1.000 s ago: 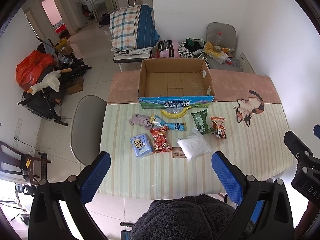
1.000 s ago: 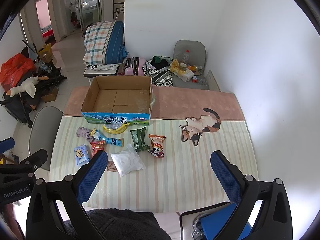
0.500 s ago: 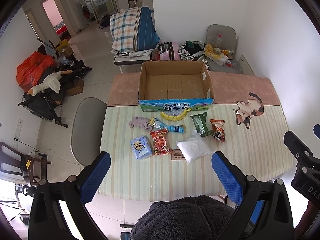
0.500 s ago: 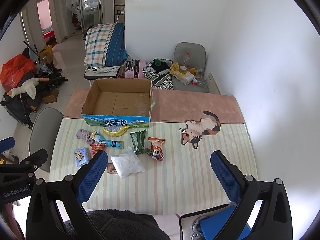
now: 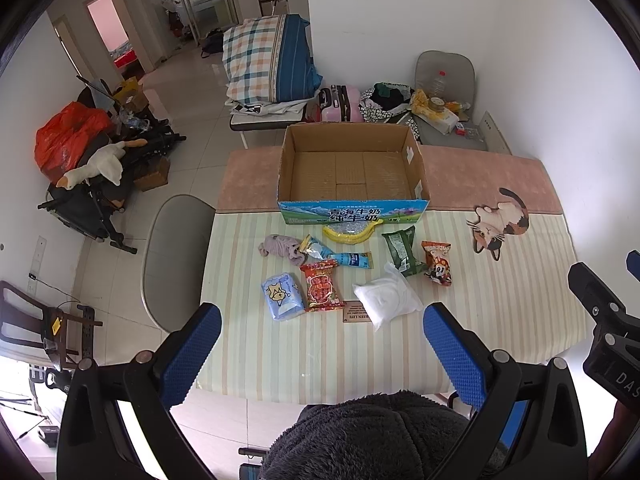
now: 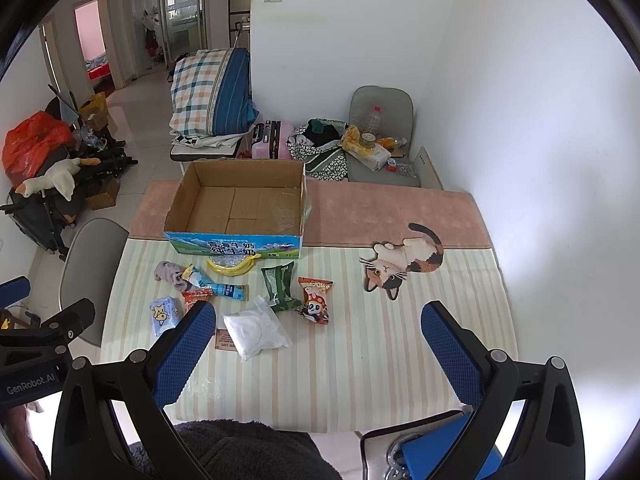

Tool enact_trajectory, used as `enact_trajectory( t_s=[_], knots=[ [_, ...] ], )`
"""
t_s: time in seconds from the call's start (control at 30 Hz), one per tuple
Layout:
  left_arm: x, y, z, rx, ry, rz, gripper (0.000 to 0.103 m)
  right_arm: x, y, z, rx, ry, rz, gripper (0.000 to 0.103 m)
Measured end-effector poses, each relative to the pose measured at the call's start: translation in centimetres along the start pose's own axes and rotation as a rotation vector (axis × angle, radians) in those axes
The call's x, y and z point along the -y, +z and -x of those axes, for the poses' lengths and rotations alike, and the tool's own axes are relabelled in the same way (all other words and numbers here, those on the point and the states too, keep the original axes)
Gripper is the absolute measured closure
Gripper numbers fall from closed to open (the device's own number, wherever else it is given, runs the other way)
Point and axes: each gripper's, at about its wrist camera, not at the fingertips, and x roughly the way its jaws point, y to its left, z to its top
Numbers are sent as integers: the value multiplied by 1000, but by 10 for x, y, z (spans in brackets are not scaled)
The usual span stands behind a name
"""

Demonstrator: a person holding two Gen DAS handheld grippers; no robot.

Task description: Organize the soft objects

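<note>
An empty open cardboard box point(image 5: 352, 168) point(image 6: 240, 208) stands at the table's far middle. In front of it lie soft items: a purple cloth point(image 5: 280, 246), a yellow banana-shaped toy point(image 5: 352, 233), a blue tube pack point(image 5: 340, 255), a green packet point(image 5: 402, 251), an orange snack bag point(image 5: 438, 262), a red snack bag point(image 5: 322, 287), a blue tissue pack point(image 5: 282, 295) and a white pouch point(image 5: 386, 298) point(image 6: 256, 332). My left gripper point(image 5: 320, 344) and right gripper point(image 6: 316, 344) hover high above the near table edge, both open and empty.
The table point(image 5: 500, 308) has a striped cloth with a cat picture point(image 5: 500, 224) at the right. A grey chair point(image 5: 176, 256) stands at the table's left. A white wall is on the right. Clutter, luggage and bedding lie on the floor beyond the table.
Both grippers have risen or drawn back slightly; the table and items sit a little lower and smaller in view. Nothing on the table has moved.
</note>
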Motion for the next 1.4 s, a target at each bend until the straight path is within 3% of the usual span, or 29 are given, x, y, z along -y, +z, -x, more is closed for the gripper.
enact_trajectory(
  t_s=[0.33, 0.5, 0.7, 0.87, 1.03, 1.13, 1.4],
  knots=[
    [-1, 7, -1, 3, 0, 13, 0, -1, -2, -2, 0, 24, -17, 0],
    [-12, 26, -31, 5, 41, 59, 0, 7, 4, -29, -42, 50, -40, 0],
    [-52, 43, -116, -116, 74, 156, 0, 5, 7, -131, -218, 110, -56, 0],
    [-67, 36, -200, -235, 132, 150, 0, -23, -8, -236, -400, 174, -30, 0],
    [-77, 13, -272, -379, 153, 148, 0, -71, -42, -337, -558, 247, 84, 0],
    [-86, -3, -296, -439, 166, 162, 0, -103, -62, -389, -643, 241, 191, 0],
    [-111, -30, -343, -549, 160, 213, 0, -162, -91, -449, -753, 250, 342, 0]
  ],
)
